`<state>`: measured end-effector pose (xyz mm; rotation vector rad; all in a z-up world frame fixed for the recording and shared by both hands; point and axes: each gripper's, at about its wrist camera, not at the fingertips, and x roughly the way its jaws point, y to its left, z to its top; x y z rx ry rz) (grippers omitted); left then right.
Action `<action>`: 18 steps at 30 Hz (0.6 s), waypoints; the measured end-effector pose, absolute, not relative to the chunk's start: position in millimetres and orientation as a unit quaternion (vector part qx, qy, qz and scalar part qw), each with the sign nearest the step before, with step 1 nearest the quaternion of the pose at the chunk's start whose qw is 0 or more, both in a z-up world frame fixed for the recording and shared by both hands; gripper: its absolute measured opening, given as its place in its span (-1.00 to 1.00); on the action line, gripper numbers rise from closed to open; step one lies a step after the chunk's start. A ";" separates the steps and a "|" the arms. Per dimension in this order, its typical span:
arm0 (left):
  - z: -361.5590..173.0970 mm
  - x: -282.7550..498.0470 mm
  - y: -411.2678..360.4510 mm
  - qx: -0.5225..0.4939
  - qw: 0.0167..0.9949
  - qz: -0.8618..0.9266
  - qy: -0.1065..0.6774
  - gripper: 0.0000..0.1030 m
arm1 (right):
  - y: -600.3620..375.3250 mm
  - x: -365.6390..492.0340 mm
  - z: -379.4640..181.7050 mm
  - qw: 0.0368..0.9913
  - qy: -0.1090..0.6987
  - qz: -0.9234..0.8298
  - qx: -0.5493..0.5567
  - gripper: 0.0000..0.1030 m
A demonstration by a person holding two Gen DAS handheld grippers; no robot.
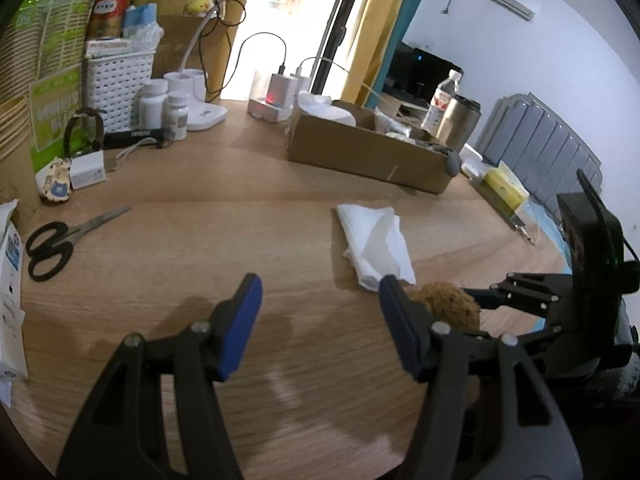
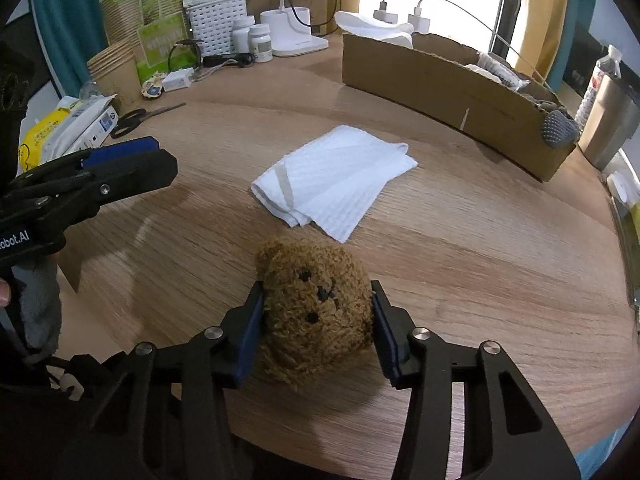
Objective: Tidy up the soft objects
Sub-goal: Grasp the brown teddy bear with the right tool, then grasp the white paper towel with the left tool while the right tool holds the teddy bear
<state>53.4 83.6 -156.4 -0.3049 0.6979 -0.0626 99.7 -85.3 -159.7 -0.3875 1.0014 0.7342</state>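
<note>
Brown plush bear (image 2: 316,308) between right fingers (image 2: 250,328)

left gripper (image 1: 320,316): black plastic frame, two fingers with blue pads, cut-out slots in the arms
left pivots: round silver screws at the finger joints, two per side
left side view (image 2: 132,160): blue pad on top of a black finger, one silver screw, white lettering "obot.AI" on the black body
right gripper (image 2: 318,320): same black frame, blue pads with a thin pale line along one pad's edge
right pivots: silver round screws, two per side
right body (image 1: 592,264): black upright housing, small screws on the linkage, thin black cable at its edge
sleeve (image 2: 40,312): grey, fleecy, at the left gripper's handle
</note>
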 end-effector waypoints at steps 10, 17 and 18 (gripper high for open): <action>-157.9 66.3 66.6 -0.131 0.926 -0.041 0.352 0.22 | -103.1 104.7 -148.4 0.810 0.450 0.339 -0.161 -0.02; -158.4 78.0 56.4 -0.121 0.925 -0.047 0.358 0.22 | -117.5 117.1 -145.2 0.820 0.446 0.329 -0.142 -0.02; -158.3 79.6 54.8 -0.118 0.925 -0.049 0.358 0.22 | -119.6 119.3 -144.9 0.821 0.446 0.328 -0.139 -0.02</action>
